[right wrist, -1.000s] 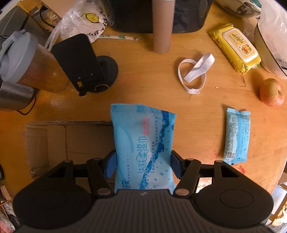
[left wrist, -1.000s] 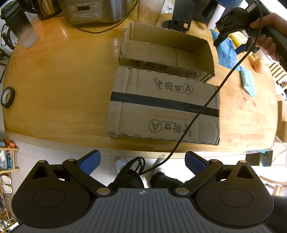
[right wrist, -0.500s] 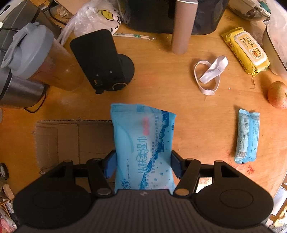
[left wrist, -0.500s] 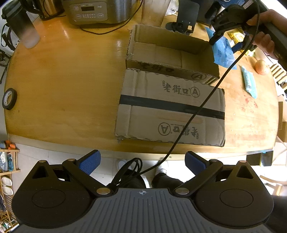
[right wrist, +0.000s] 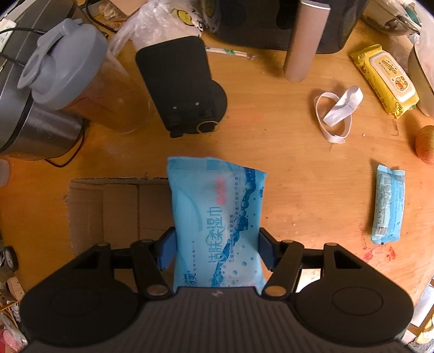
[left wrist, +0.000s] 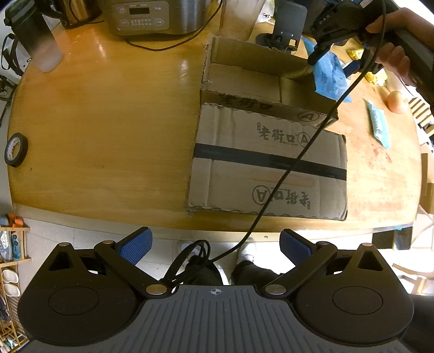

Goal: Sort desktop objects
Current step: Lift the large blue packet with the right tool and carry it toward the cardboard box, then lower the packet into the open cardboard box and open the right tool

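Observation:
My right gripper (right wrist: 215, 248) is shut on a blue wet-wipes pack (right wrist: 217, 217), which hangs over the right end of the open cardboard box (right wrist: 114, 206). In the left wrist view that same pack (left wrist: 329, 77) dangles from the right gripper (left wrist: 336, 61), held by a hand, above the box's (left wrist: 244, 78) right wall. My left gripper (left wrist: 214, 244) stands open with nothing between its fingers, hovering off the table's near edge. A small blue packet (right wrist: 388, 206), a yellow wipes pack (right wrist: 385, 78), a white elastic band (right wrist: 336, 114) and an apple (right wrist: 425, 145) lie on the table.
The box's flap (left wrist: 268, 168) lies flat toward me. A black phone stand (right wrist: 184, 92), a grey-lidded jug (right wrist: 70, 73), a cardboard tube (right wrist: 303, 40) and a rice cooker (left wrist: 152, 16) crowd the far side. A black tape roll (left wrist: 15, 149) sits at the left edge.
The right gripper has carried the wipes pack leftward, from beside the box to over its right end. The left gripper's jaws stayed open.

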Demonstrator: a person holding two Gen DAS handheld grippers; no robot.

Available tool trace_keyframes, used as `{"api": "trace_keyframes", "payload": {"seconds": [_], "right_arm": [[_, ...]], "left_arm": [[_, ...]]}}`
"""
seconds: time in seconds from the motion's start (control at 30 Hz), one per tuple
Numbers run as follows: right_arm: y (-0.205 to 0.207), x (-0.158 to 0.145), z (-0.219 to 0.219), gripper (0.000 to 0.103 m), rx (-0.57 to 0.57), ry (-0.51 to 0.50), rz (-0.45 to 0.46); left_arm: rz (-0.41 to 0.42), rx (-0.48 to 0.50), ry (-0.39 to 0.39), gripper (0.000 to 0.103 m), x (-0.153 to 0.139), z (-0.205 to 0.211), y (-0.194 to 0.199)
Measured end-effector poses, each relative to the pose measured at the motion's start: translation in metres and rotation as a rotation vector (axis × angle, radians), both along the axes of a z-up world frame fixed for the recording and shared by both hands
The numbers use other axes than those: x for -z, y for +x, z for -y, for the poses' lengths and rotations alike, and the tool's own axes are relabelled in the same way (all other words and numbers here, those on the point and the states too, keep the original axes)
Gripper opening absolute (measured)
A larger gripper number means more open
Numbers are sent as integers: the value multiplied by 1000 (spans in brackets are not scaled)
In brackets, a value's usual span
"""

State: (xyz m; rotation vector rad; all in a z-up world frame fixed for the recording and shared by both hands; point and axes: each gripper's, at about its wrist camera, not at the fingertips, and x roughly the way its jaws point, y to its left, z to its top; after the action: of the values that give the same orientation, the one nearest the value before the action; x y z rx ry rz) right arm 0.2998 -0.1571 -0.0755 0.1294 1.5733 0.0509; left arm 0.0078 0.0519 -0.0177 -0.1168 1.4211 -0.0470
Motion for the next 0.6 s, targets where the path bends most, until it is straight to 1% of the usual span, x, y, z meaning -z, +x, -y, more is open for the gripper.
{"api": "trace_keyframes", "payload": {"seconds": [0.23, 0.6], "right_arm": [[-1, 2, -13, 65, -4, -2, -3], [-6, 8, -21, 65, 3, 3, -13]], "left_arm": [[1, -12, -1, 103, 0, -11, -1], [0, -14, -3, 103, 1, -19, -3]]}}
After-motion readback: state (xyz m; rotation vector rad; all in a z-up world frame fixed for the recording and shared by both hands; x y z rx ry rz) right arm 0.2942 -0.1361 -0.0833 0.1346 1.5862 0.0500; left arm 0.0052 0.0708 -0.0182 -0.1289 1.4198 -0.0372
